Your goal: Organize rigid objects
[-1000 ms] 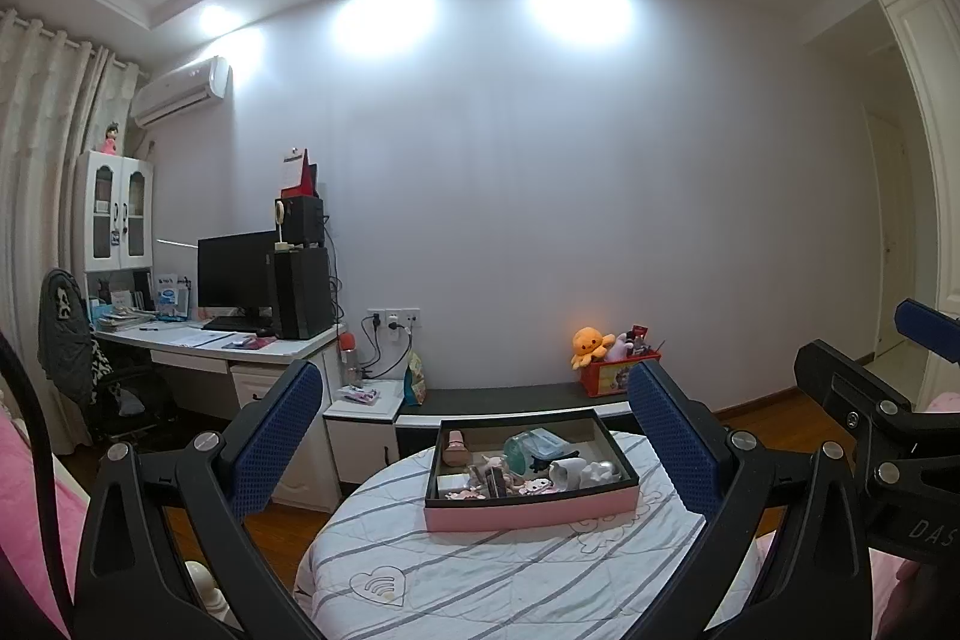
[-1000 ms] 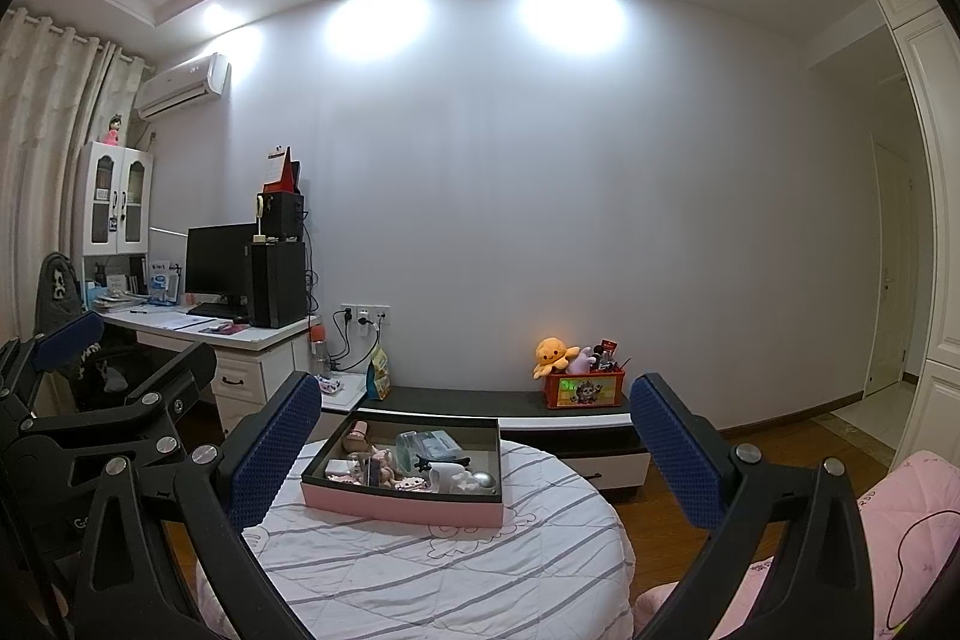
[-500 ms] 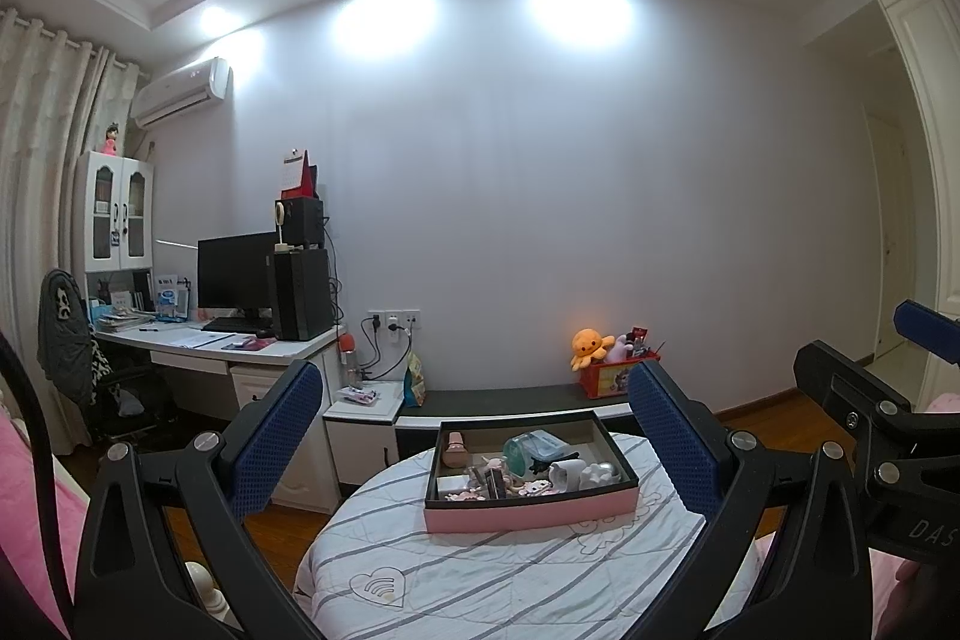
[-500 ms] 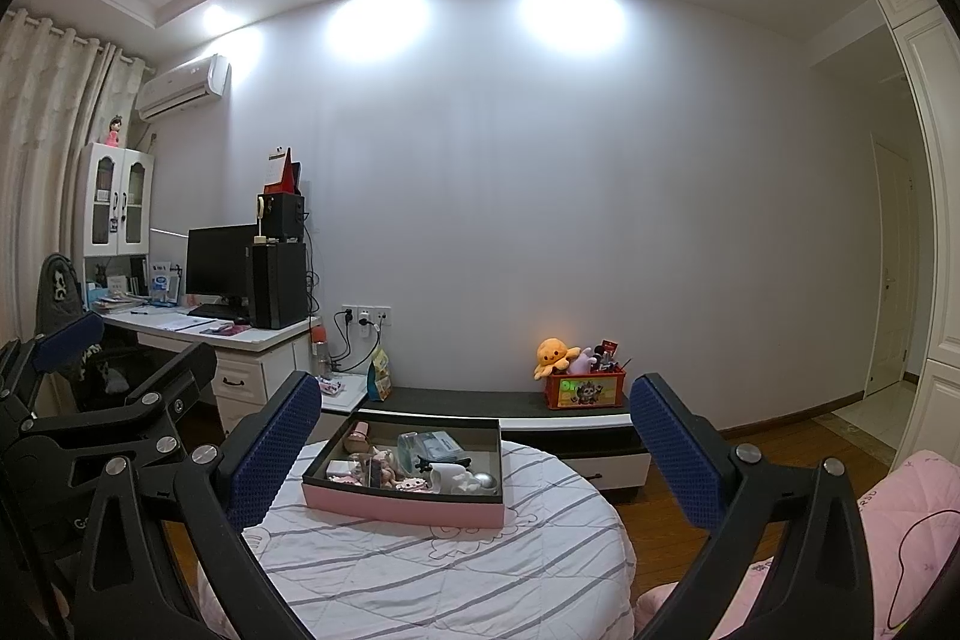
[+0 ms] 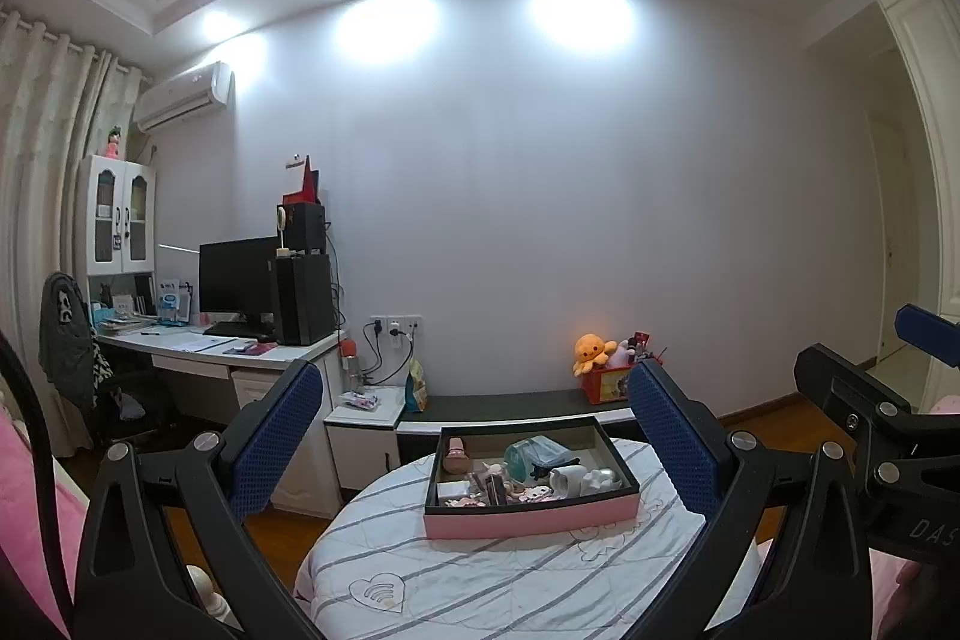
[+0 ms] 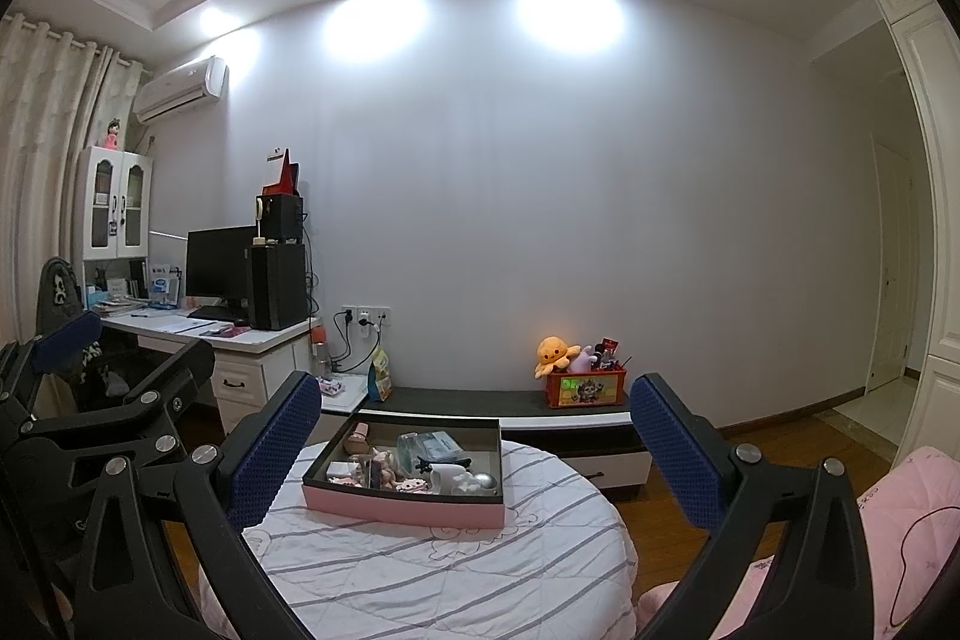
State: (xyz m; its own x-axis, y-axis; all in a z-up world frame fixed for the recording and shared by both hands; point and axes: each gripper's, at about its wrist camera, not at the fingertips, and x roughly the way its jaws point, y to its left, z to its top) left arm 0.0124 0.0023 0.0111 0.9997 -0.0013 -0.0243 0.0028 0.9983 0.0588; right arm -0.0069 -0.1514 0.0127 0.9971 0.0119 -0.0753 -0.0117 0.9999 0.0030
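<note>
A pink-sided tray with a dark inside (image 5: 528, 523) (image 6: 402, 507) sits on a round table with a white striped cloth (image 5: 480, 586) (image 6: 432, 574). Several small items lie jumbled in it, among them a teal packet (image 5: 537, 451) (image 6: 429, 445), a white cup (image 5: 567, 478) (image 6: 447, 477) and a pink bottle (image 5: 456, 457) (image 6: 359, 435). My left gripper (image 5: 474, 436) is open, well short of the tray, with nothing between its blue pads. My right gripper (image 6: 474, 439) is open too, likewise held back from the tray and empty.
Behind the table runs a low dark bench (image 5: 510, 406) with a red box of toys and an orange plush (image 6: 555, 352). A white desk with a monitor and computer tower (image 5: 252, 292) stands at the left. Pink bedding (image 6: 900, 520) lies at the right.
</note>
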